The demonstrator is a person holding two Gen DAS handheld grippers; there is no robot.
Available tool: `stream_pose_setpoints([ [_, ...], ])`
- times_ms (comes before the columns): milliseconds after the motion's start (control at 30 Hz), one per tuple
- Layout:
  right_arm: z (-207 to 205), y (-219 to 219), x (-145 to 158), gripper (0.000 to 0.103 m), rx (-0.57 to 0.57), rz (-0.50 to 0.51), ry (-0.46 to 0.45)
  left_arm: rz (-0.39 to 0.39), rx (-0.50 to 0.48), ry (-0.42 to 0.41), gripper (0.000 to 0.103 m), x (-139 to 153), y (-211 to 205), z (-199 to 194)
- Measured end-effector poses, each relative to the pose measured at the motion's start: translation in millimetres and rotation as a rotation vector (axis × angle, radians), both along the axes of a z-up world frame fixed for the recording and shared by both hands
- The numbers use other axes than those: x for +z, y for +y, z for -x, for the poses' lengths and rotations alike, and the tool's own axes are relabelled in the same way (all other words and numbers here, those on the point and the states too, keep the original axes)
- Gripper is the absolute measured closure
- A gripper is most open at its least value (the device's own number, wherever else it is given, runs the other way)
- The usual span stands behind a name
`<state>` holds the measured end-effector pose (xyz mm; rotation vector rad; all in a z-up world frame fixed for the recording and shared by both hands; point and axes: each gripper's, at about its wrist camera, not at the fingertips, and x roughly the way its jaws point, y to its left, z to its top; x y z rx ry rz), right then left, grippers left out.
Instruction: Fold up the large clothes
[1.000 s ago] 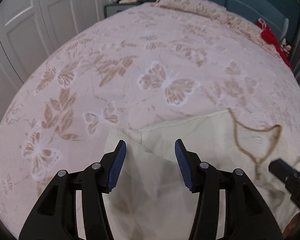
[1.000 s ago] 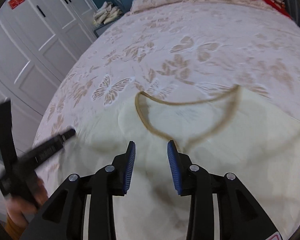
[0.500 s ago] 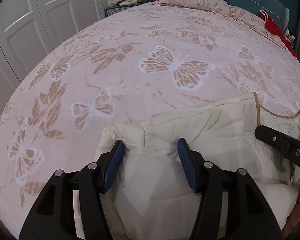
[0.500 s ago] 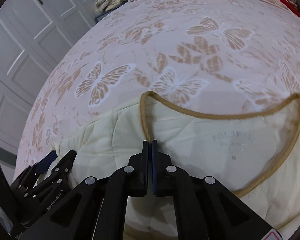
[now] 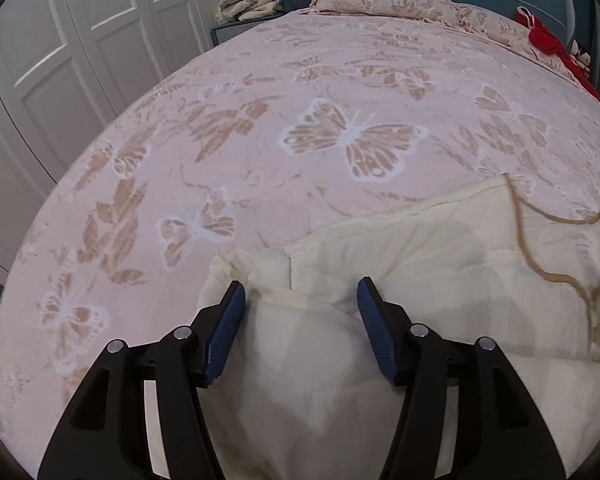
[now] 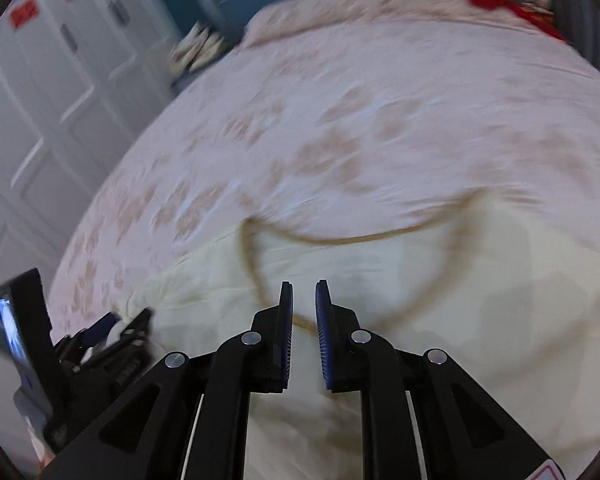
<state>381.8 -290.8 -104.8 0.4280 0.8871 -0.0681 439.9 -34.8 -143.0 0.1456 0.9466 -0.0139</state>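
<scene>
On the butterfly-patterned bedspread (image 5: 340,92) lies a cream quilted garment (image 5: 440,248), tan-trimmed.

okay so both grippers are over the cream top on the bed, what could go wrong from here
1. The left gripper straddles a bunched sleeve fold of the cream top; closing there might grab extra layers and skew the fold.
2. The right gripper, jaws just reopening to a narrow gap by the tan neckline trim, may have lost its hold.
</scene>
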Motion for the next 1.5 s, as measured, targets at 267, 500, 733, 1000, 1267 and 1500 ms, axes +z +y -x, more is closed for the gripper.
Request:
stream_pose_setpoints([
  [267,46,-123,-19,0.088,-0.262,-0.003,0.113,0.295,-0.291,0.060,0.046,62,-132,31],
  [500,41,-144,-49,0.102,-0.232,0.012,0.147,0.131,-0.328,0.150,0.047,2,-221,29],
  [733,54,-150,-65,0.103,-0.262,-0.022,0.078,0.087,-0.313,0.086,0.045,-19,-219,39],
  [1000,54,-152,-60,0.103,-0.285,0.002,0.094,0.111,-0.291,0.061,0.043,-12,-209,41],
  [1267,224,-139,30,0.054,-0.236,0.011,0.027,0.168,-0.268,0.056,0.024,63,-49,147],
  [1500,403,-101,9,0.044,-0.138,0.040,0.263,0.218,-0.061,0.255,0.018,57,117,255],
])
